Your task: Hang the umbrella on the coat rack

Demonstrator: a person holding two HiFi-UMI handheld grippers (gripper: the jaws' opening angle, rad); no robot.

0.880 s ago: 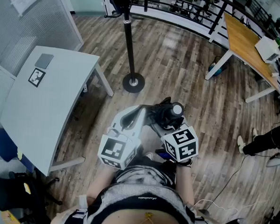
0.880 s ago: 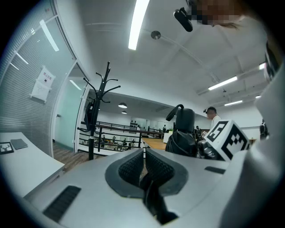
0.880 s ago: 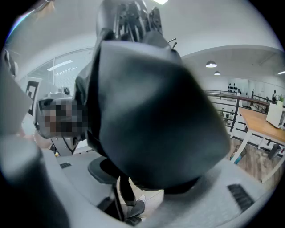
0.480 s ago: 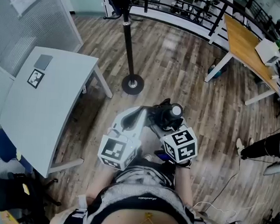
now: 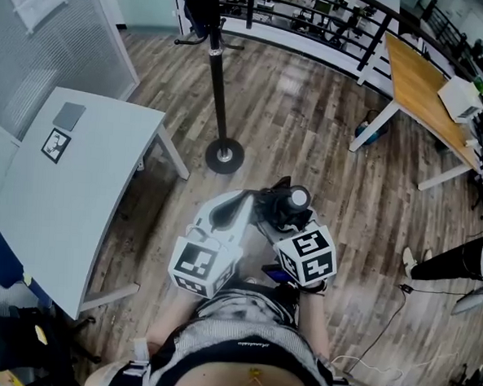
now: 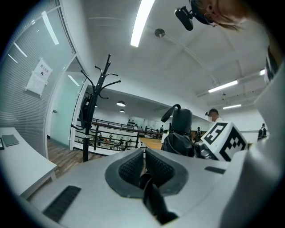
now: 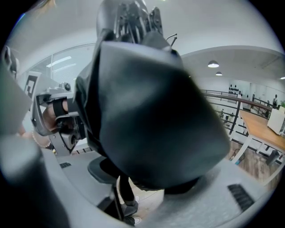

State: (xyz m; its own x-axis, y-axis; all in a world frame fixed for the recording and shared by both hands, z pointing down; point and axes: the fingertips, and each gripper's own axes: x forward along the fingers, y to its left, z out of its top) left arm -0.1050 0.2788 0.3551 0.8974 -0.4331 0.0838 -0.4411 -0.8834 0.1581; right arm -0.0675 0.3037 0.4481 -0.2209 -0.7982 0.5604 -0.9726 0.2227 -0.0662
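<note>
Folded black umbrella is clamped in right gripper, jaws spread wide, just ahead of person's torso. Left gripper, jaws nearly together, pinches a dark strap. Coat rack stands ahead and apart, wood floor between. Grey table left, wooden desk far right.

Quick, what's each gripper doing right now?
Left hand-held gripper: closed on a thin black strap.
Right hand-held gripper: closed around the folded black umbrella.
</note>
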